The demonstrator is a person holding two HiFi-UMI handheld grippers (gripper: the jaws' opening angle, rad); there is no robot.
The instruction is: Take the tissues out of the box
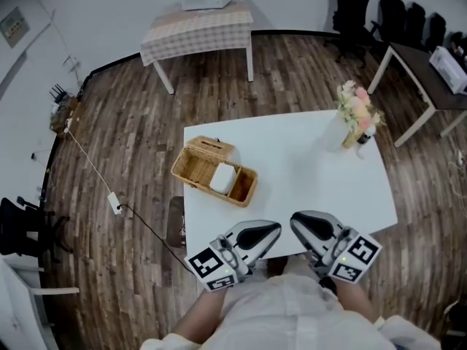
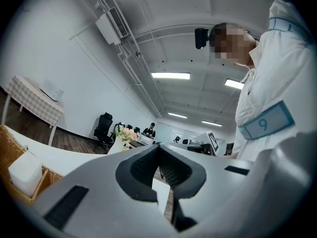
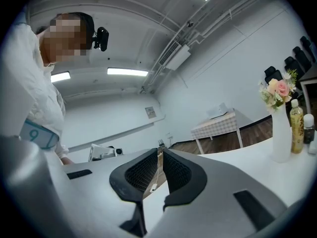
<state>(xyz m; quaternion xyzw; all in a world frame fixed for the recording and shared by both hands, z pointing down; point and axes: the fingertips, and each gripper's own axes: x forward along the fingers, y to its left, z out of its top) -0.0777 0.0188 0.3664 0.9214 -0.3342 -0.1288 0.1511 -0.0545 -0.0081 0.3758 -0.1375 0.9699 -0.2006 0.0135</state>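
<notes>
While my left gripper [image 1: 271, 232] and right gripper [image 1: 299, 223] are clenched on nothing, well apart from the wicker box [image 1: 191, 168] holding the tissues [image 1: 222, 179], I may only shove them deeper; jaws must open first.

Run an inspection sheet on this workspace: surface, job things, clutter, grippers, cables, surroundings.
Surface: white table, on a wooden floor.
Job's things: wicker box near the table's left edge; white tissues showing inside.
Clutter: vase of flowers at the far right corner, with a bottle beside it.
Grippers: left gripper and right gripper at the near edge, both shut and empty.
Cables: cable on the floor to the left, running to a power strip.
Surroundings: checked-cloth table; office chairs.
</notes>
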